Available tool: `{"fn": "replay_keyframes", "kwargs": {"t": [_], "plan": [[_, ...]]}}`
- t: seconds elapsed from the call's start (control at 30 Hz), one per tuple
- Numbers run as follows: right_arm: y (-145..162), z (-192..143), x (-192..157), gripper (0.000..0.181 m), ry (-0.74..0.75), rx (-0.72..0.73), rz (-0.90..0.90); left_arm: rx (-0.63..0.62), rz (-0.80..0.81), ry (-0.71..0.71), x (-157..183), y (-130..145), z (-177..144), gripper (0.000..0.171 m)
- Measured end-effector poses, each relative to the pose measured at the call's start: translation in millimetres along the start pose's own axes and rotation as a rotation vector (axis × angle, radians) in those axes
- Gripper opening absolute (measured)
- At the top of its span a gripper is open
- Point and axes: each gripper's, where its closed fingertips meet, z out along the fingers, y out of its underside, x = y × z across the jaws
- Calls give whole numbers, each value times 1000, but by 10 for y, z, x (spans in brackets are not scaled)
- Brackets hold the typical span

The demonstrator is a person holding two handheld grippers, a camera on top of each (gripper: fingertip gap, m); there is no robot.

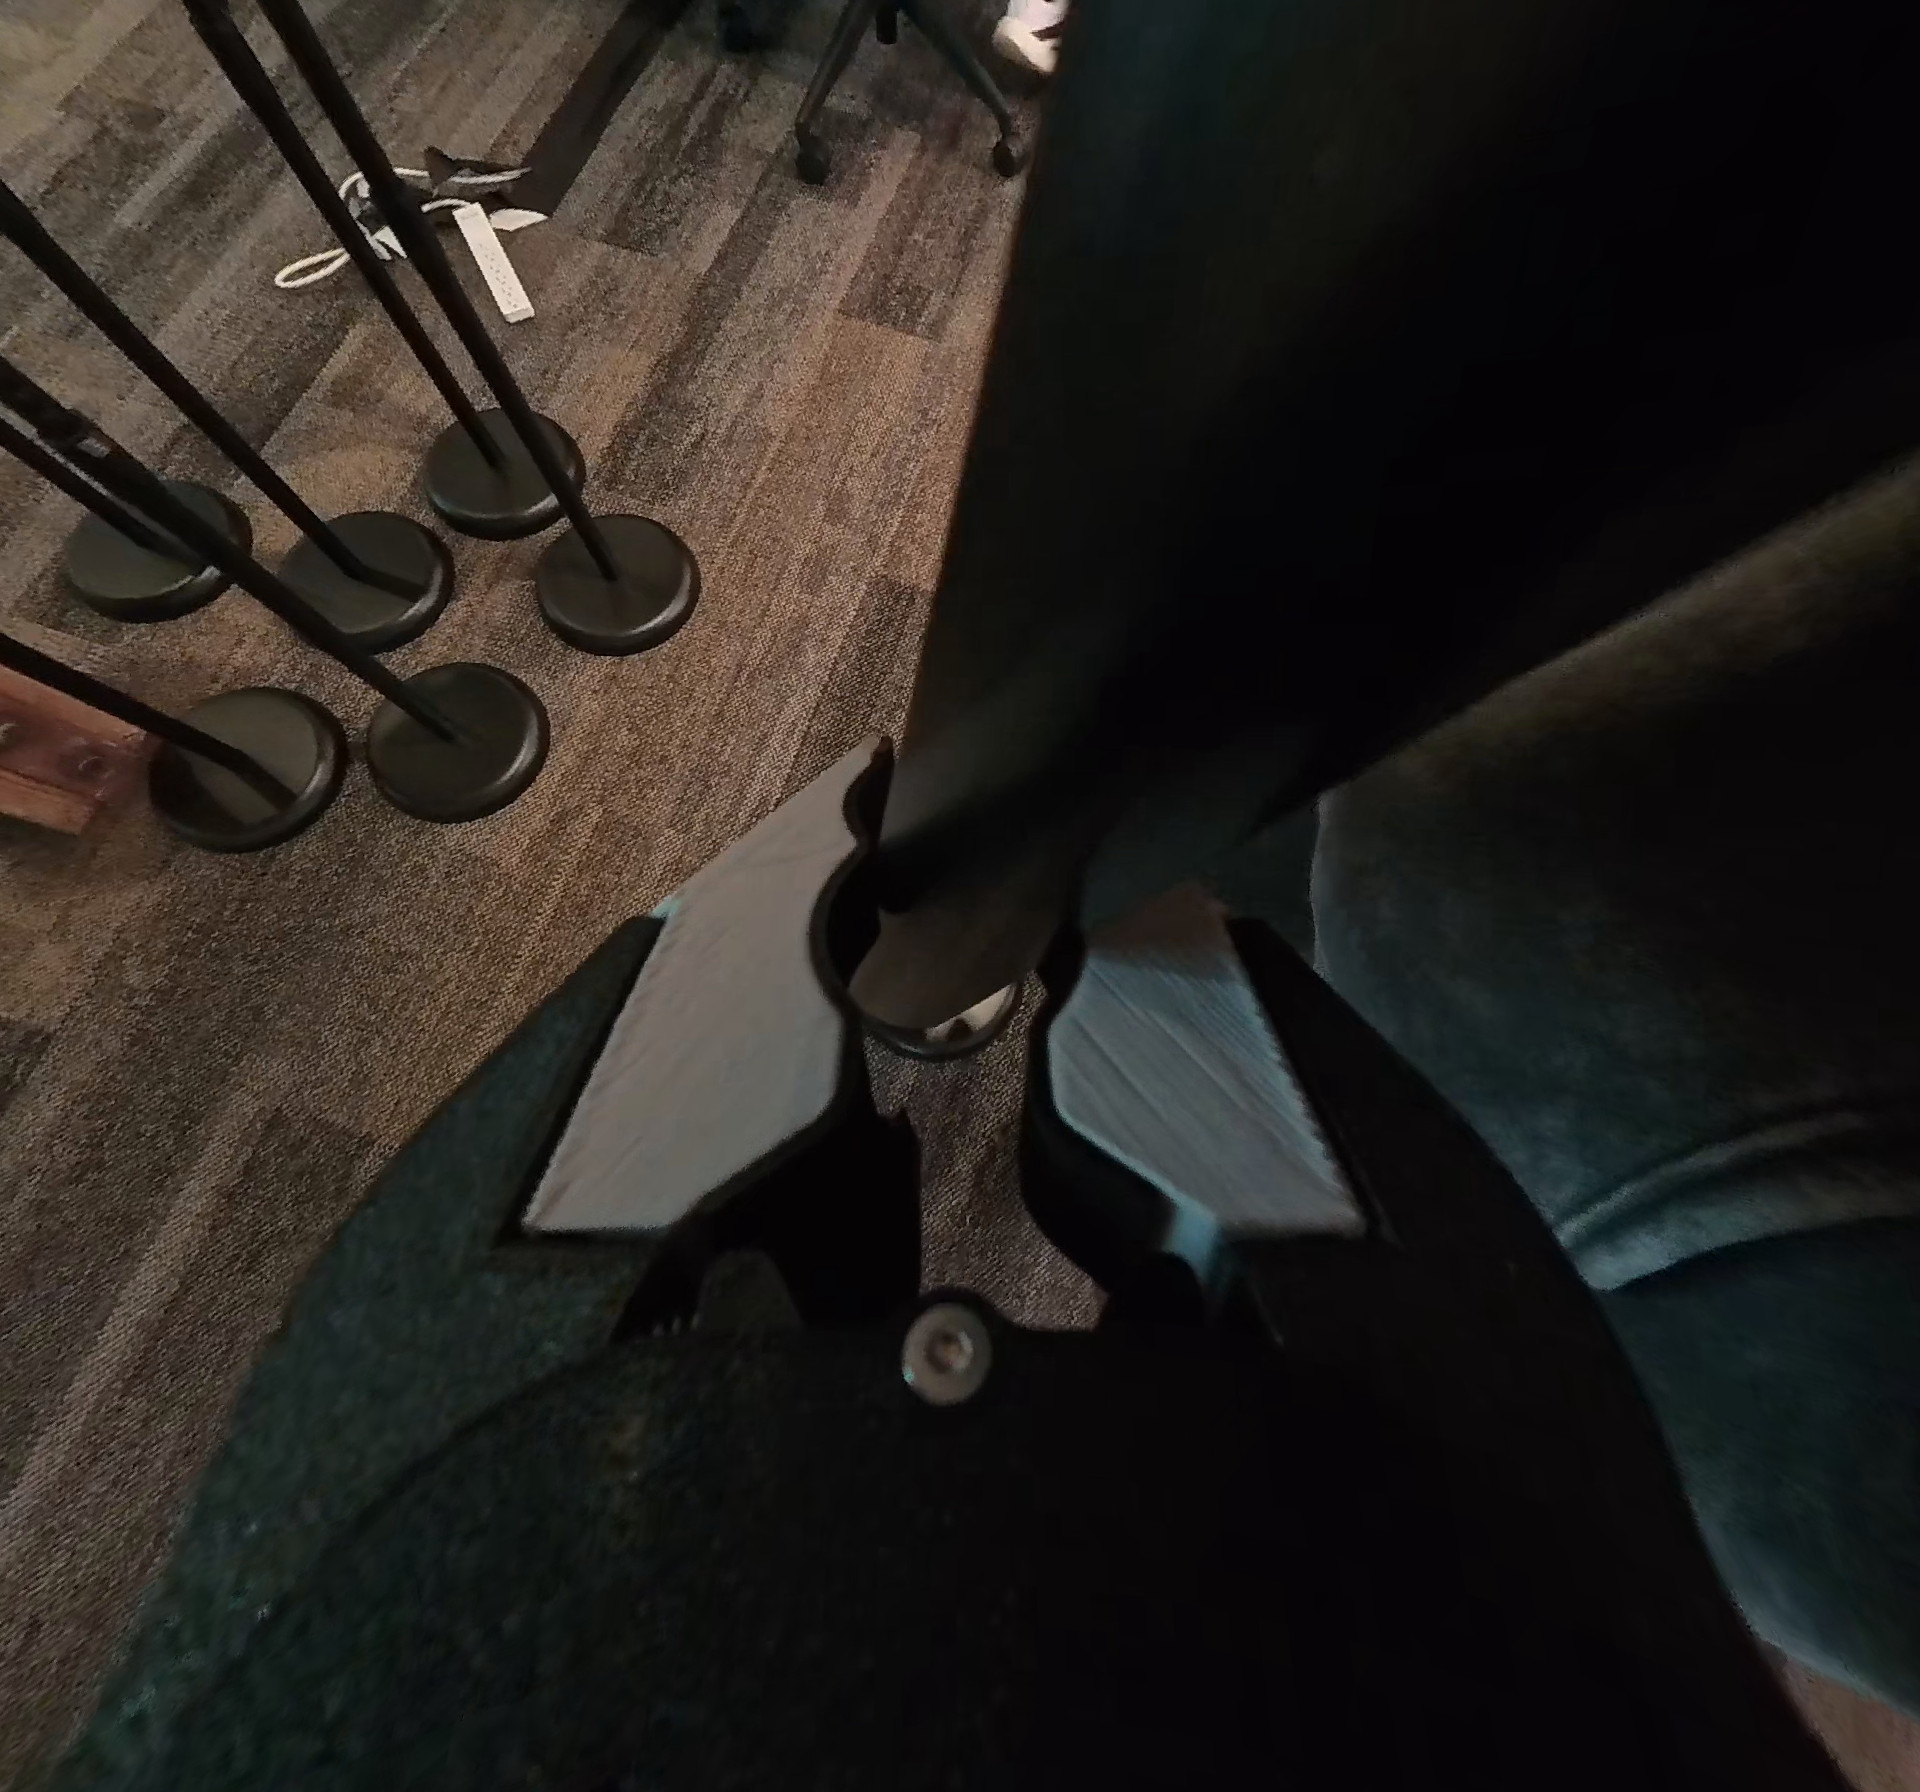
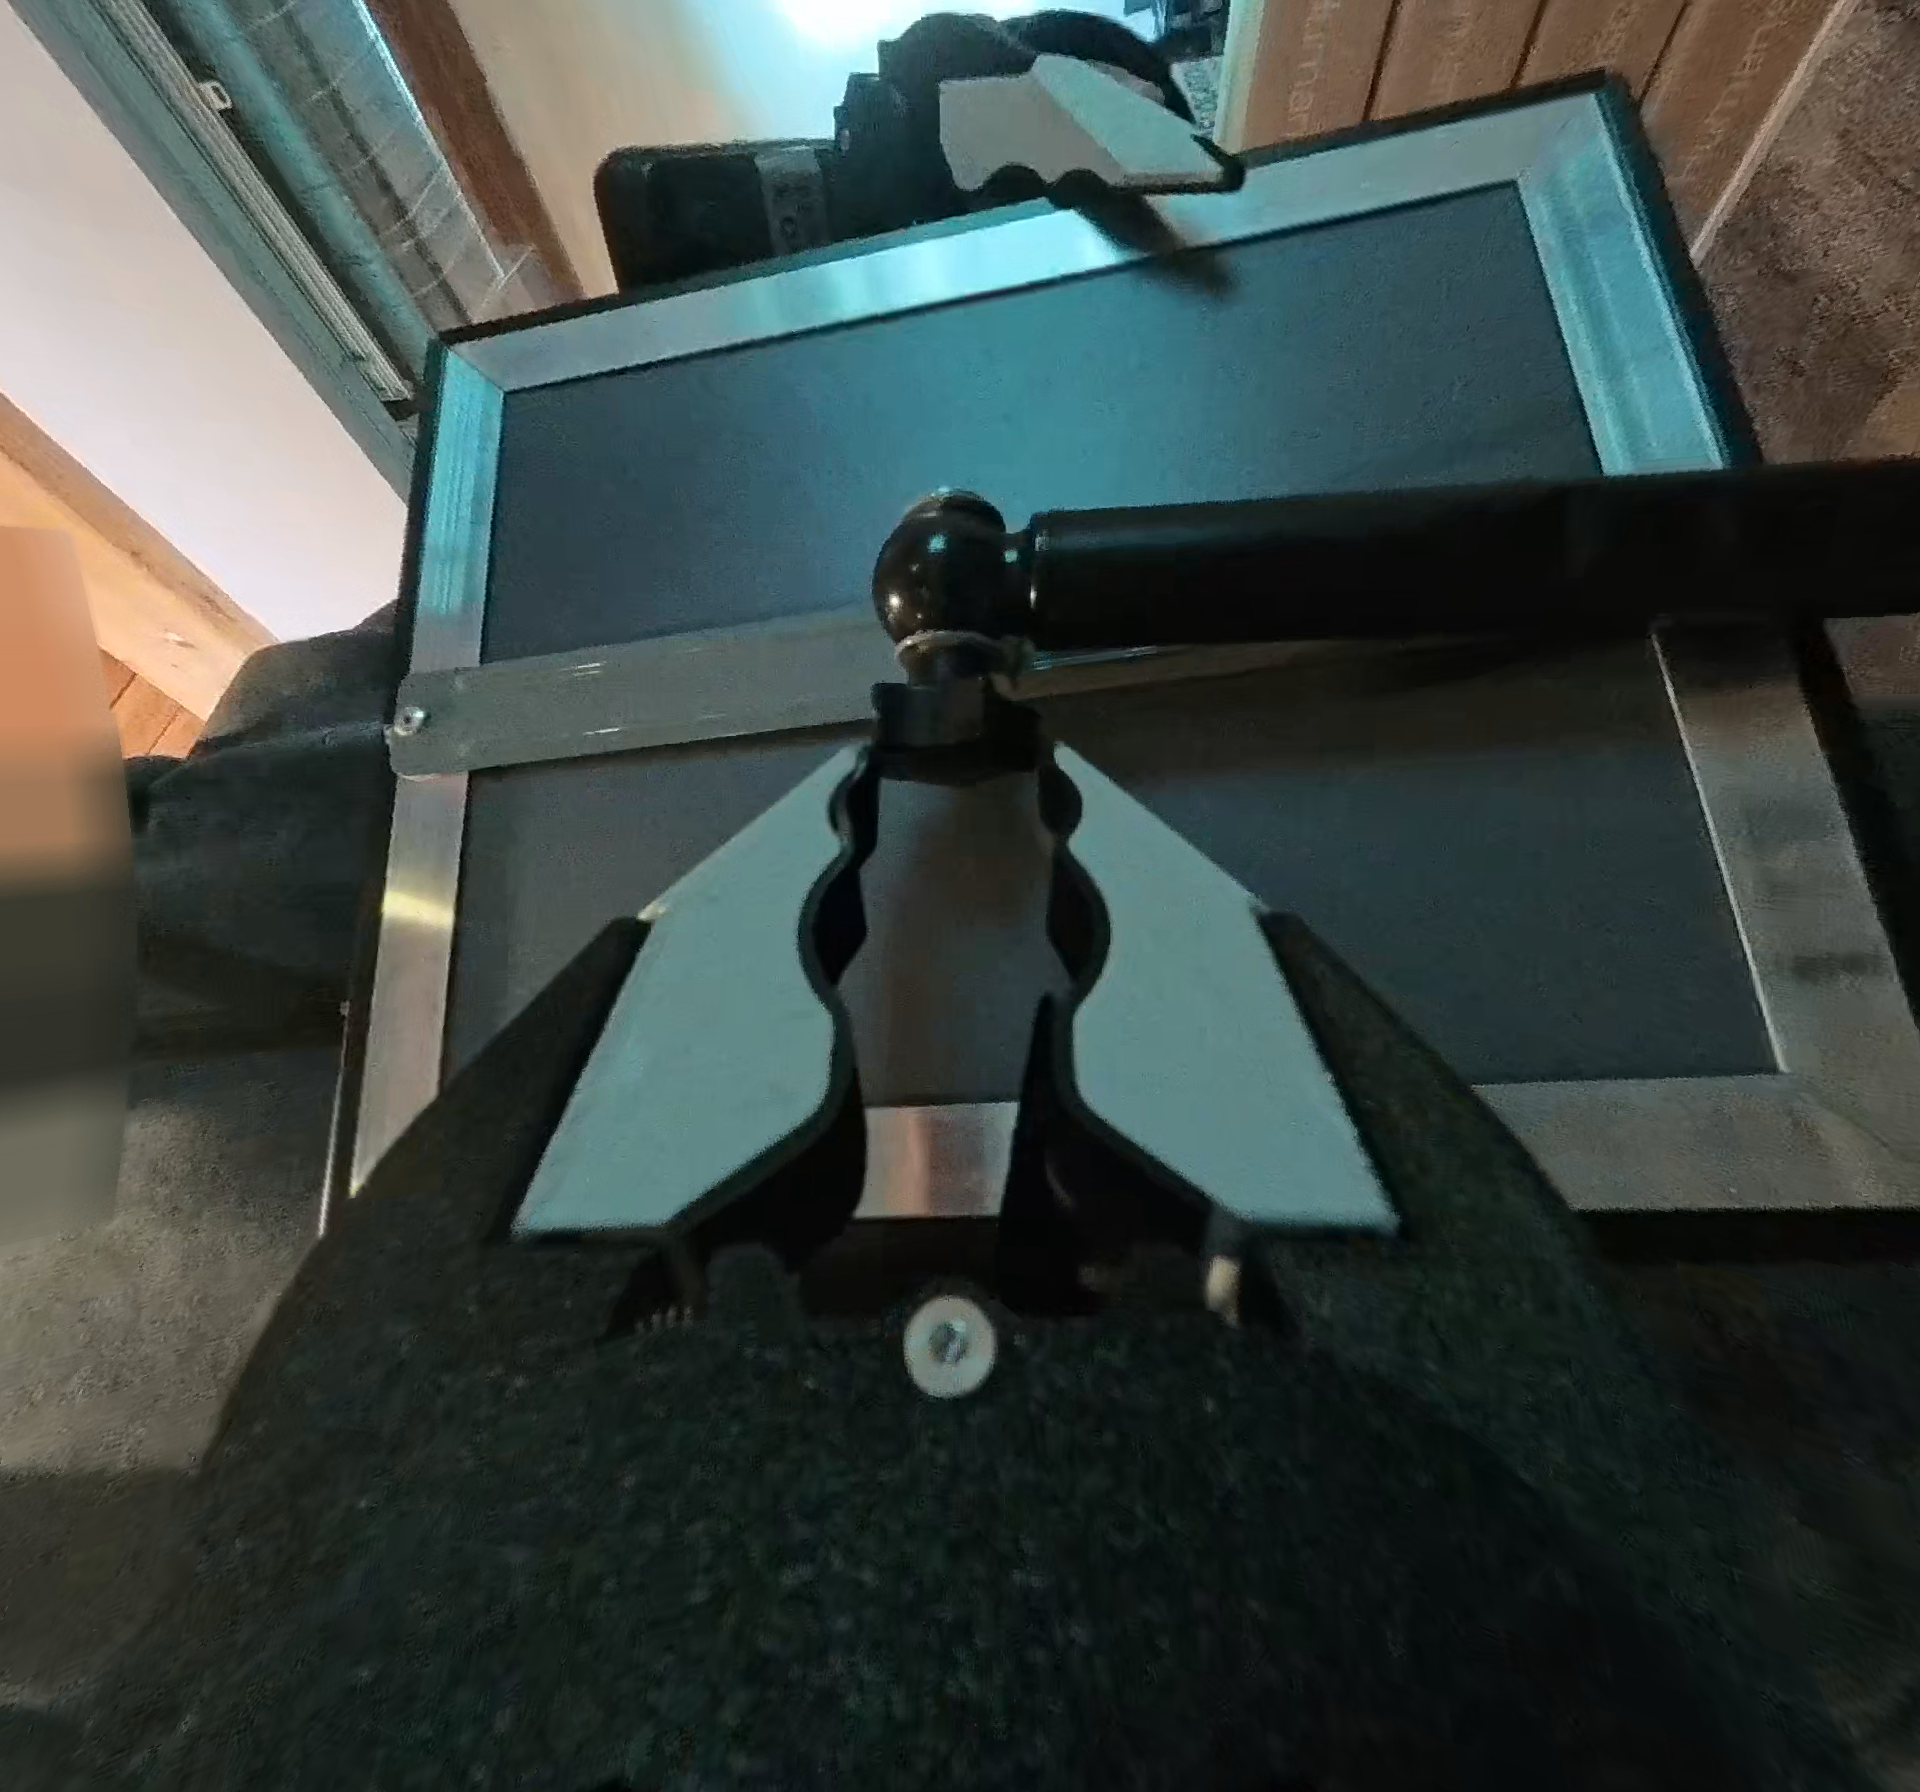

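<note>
Right gripper (image 2: 961, 776) clamps the mount (image 2: 951, 724) under a stiff, heavy-looking panel (image 2: 1039, 454), centre frame; left gripper (image 1: 966, 911) grips the black pole (image 1: 1039, 599).

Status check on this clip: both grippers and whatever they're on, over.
Left gripper shut on the panel's dark edge. Right gripper closed around the ball-joint mount of the framed panel. Black pole crosses the panel.

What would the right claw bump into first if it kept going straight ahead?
Probably the small black mount under the ball joint, right at the right claw's tips on the framed panel; depth is unclear.
</note>
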Motion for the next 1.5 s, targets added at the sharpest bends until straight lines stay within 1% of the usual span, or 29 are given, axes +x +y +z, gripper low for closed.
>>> {"fn": "replay_keyframes", "kwargs": {"t": [0.07,0.1,0.13,0.2,0.23,0.3,0.33,0.4,0.47,0.5,0.53,0.57,0.67,0.7,0.73,0.8,0.87,0.9,0.97,1.0,1.03,1.07,1.1,1.17,1.2,1.27,1.37,1.43,1.5], "plan": [[19,20,11,28,35,-12,-38,-1,5,8,18,6,4,19],[4,19,18,28,94,-8,-118,0,5,2,13,7,2,19],[-21,17,27,27,200,-6,-273,1,1,-5,0,8,-1,19],[-88,-3,37,27,528,-42,-719,6,-13,-14,-20,8,-12,19],[-117,-23,36,27,725,-95,-971,7,-17,-16,-27,5,-14,19],[-163,-48,25,28,1045,-226,-1321,0,-16,-20,-34,10,-8,19],[-137,-10,24,29,1071,-263,-1363,-3,-12,-20,-35,15,-16,19],[-133,21,21,29,1063,-224,-1364,-7,-6,-10,-24,35,-21,19],[-156,8,22,30,1005,-135,-1281,-8,-9,-14,-21,37,-21,19],[-170,-7,22,29,953,-83,-1191,-9,-13,-14,-16,36,-18,19],[-174,-28,13,38,877,-30,-1076,-6,-19,-10,-6,28,-19,19],[-171,-73,-27,47,781,34,-960,-2,-22,-1,10,24,-16,19],[-89,-435,-299,46,410,284,-714,14,-49,27,69,-6,15,19],[-18,-628,-305,45,355,361,-683,24,-74,35,79,-18,17,19],[114,-779,-214,44,389,394,-712,34,-100,46,85,-31,11,19],[499,-889,184,45,607,318,-797,45,-153,74,85,-45,-15,20],[825,-687,216,41,636,286,-896,44,-180,89,79,-27,-20,21],[867,-530,135,44,650,315,-988,38,-185,97,85,-28,-18,21],[757,-326,39,58,766,414,-1116,28,-190,126,121,-45,0,21],[642,-272,-2,51,814,473,-1138,23,-196,146,145,-62,4,22],[568,-208,-35,37,818,484,-1157,11,-216,168,156,-75,7,23],[489,-209,-96,32,789,535,-1137,-11,-259,189,135,-83,-1,23],[419,-234,-164,32,702,581,-1049,-27,-338,240,131,-114,-51,24],[334,-269,-330,30,457,604,-753,-62,-508,430,215,-267,-230,23],[269,-322,-371,26,403,630,-663,-97,-575,534,279,-345,-328,23],[225,-346,-400,31,236,594,-391,-180,-716,646,310,-438,-437,23],[143,-444,-454,30,95,585,-69,-258,-972,808,347,-626,-550,22],[93,-501,-432,29,25,598,69,-260,-1198,948,325,-801,-620,25],[94,-460,-419,33,-75,572,194,-261,-1328,1046,273,-914,-667,27]]}}
